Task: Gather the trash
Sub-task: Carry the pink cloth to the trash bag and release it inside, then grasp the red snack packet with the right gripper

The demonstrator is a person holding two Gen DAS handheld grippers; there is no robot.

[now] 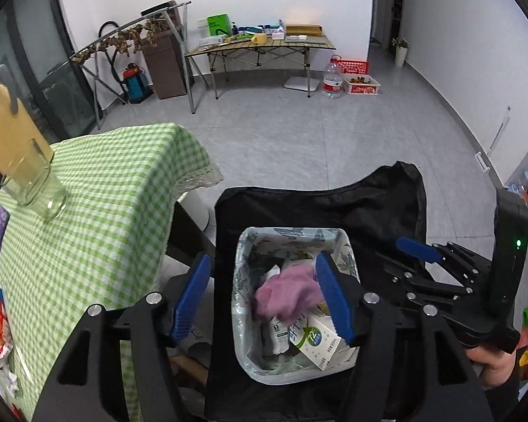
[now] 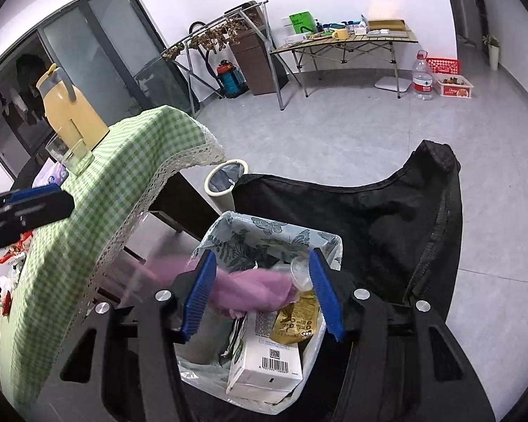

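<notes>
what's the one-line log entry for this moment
left gripper: open | right gripper: open | pink cloth: blurred above bin

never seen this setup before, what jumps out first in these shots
A blurred pink cloth sits above a lined trash bin full of cartons, between the open blue fingers of both grippers. The bin sits on a black folding chair, beside a table under a green checked cloth.
</notes>
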